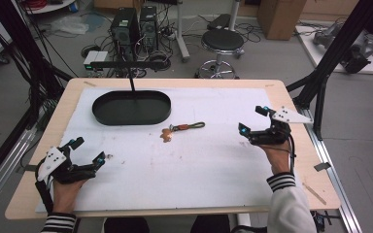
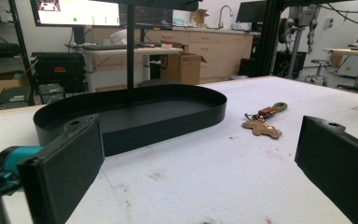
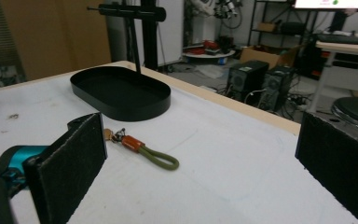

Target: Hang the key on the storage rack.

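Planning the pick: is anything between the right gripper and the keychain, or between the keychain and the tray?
Nothing visible. Bare white mat lies between the open right gripper and the keychain, and between the keychain and the black tray.

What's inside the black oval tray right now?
Nothing shows inside the black tray; its visible floor is bare. The keychain lies outside on the table. The near wall hides a floor strip.

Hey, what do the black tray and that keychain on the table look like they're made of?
Tray: thin matte black sheet, metal or hard plastic; the crisp upright wall suggests either. Keychain: olive cord loop, looks woven; brown wrap, likely leather; small metal clip; tan flat charm, possibly leather or wood.
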{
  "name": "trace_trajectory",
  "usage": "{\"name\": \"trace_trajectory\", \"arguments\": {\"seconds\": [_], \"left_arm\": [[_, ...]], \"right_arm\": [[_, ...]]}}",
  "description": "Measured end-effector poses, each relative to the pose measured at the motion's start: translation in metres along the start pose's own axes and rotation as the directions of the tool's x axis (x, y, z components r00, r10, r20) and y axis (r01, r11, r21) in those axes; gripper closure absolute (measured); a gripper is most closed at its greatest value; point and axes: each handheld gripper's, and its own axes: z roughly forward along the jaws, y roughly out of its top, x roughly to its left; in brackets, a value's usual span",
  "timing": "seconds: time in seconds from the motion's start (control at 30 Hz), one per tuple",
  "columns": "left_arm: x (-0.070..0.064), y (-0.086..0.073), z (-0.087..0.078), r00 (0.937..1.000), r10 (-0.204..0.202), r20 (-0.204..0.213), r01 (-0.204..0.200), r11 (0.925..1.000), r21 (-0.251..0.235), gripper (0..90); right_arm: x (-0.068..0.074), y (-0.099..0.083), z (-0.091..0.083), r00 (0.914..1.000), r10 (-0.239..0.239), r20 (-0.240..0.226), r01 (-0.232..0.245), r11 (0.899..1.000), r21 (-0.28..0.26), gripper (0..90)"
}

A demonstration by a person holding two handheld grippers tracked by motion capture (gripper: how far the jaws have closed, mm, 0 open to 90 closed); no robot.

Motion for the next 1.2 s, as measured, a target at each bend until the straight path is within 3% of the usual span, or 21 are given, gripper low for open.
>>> {"name": "trace_trajectory", "arguments": {"seconds": [0.3,0.33,0.43,0.47,0.63,0.73,0.8,1.0,1.03,1.07,1.1,1.2], "left_arm": [[-0.001,0.0,0.0,1.0,0.007,0.001,-0.007,1.0,0.006,1.7],[-0.001,0.0,0.0,1.0,0.009,0.0,-0.009,0.9999,0.006,1.7],[-0.001,0.0,0.0,0.9999,0.011,0.0,-0.011,0.9999,0.005,1.7],[-0.001,0.0,0.0,0.9999,0.011,-0.001,-0.011,0.9999,0.006,1.7],[-0.001,0.0,0.0,0.9999,0.011,0.002,-0.011,0.9999,0.003,1.7],[-0.001,0.0,0.0,0.9999,0.013,0.001,-0.013,0.9999,0.001,1.7],[-0.001,0.0,0.0,0.9999,0.012,0.001,-0.012,0.9999,0.001,1.7],[-0.001,0.0,0.0,0.9999,0.011,0.004,-0.011,0.9999,0.004,1.7],[-0.001,0.0,0.0,0.9999,0.011,0.004,-0.011,0.9999,0.004,1.7],[-0.001,0.0,0.0,0.9999,0.011,0.005,-0.011,0.9999,0.003,1.7],[-0.001,0.0,0.0,0.9999,0.011,0.006,-0.011,0.9999,0.004,1.7],[-0.001,0.0,-0.001,0.9999,0.011,0.01,-0.011,0.9999,-0.004,1.7]], "right_arm": [[-0.011,0.027,0.045,0.9929,-0.042,-0.112,0.054,0.993,0.109,1.0],[-0.013,0.031,0.056,0.9887,-0.043,-0.144,0.064,0.988,0.143,1.0],[-0.015,0.035,0.067,0.9843,-0.052,-0.168,0.082,0.981,0.176,1.0],[-0.016,0.039,0.077,0.9792,-0.054,-0.195,0.096,0.973,0.209,1.0],[-0.017,0.049,0.097,0.9668,-0.08,-0.243,0.14,0.96,0.243,1.0],[-0.018,0.053,0.107,0.9606,-0.098,-0.26,0.174,0.942,0.288,1.0],[-0.018,0.055,0.113,0.9559,-0.102,-0.275,0.186,0.936,0.298,1.0],[-0.02,0.06,0.134,0.9307,-0.133,-0.341,0.263,0.891,0.37,1.0],[-0.02,0.06,0.134,0.9307,-0.133,-0.341,0.263,0.891,0.37,1.0],[-0.021,0.062,0.141,0.9256,-0.141,-0.351,0.284,0.873,0.398,1.0],[-0.021,0.062,0.144,0.9221,-0.148,-0.358,0.296,0.864,0.407,1.0],[-0.021,0.064,0.152,0.9144,-0.158,-0.373,0.318,0.85,0.42,1.0]]}}
